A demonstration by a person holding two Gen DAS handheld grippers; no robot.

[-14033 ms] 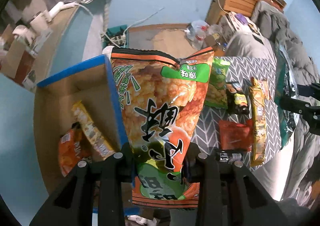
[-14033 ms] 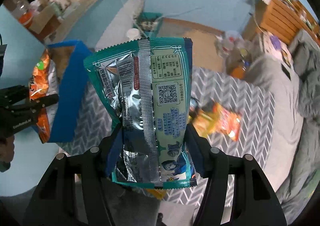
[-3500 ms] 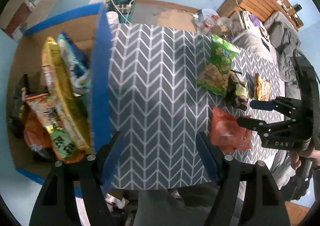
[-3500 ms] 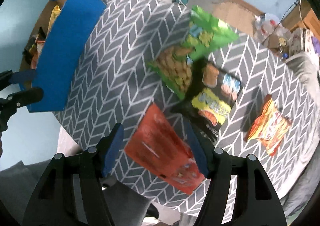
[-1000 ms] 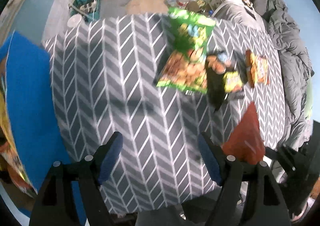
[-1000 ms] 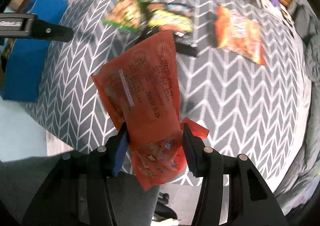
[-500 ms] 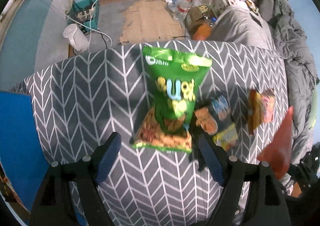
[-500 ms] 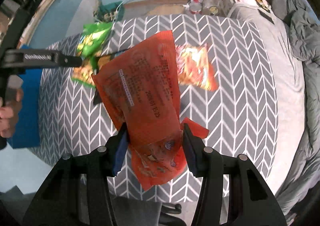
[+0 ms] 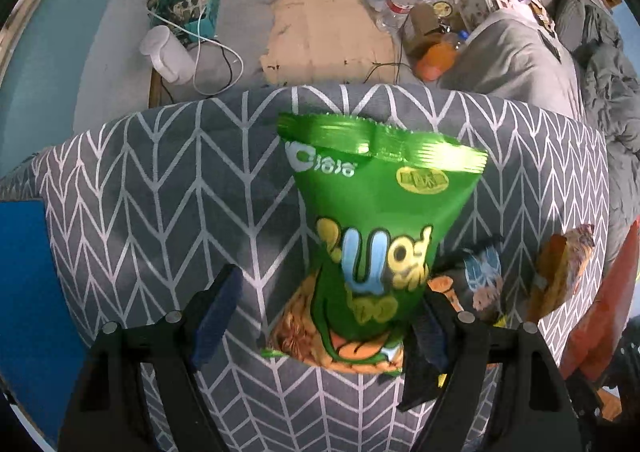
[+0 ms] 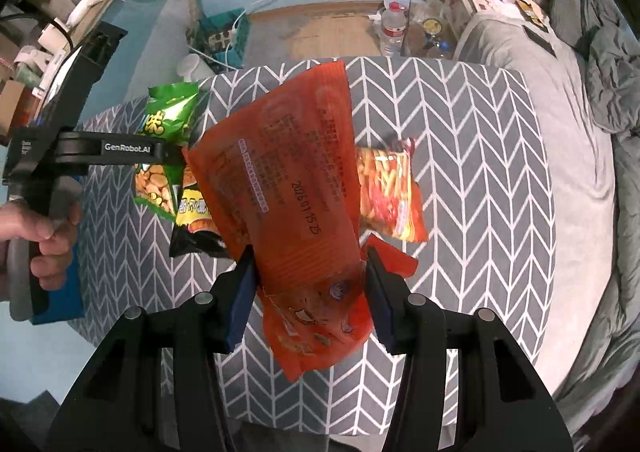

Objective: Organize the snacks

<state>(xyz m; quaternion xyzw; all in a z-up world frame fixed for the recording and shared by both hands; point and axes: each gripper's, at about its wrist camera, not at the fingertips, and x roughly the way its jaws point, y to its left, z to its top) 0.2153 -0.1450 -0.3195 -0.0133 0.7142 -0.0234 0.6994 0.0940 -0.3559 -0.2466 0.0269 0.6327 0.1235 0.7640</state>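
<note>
Covering the table (image 9: 168, 180), grey chevron cloth.

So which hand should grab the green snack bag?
Left, I'd say. The left gripper is open and empty, with the green snack bag lying between its fingers, while the right gripper is shut on the red packet.

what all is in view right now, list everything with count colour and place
green bag: 1, green, on the table, between the left jaws
red bag: 1, red-orange, held in the right jaws
black bag: 1, black and yellow, on the table beside the green bag
orange bag: 1, orange, on the table behind the red bag
table: 1, grey chevron cloth
box: 1, blue, left of the table
bed: 1, grey, right
left gripper: black, open
right gripper: black, shut
hand: 1, gripping the left handle
</note>
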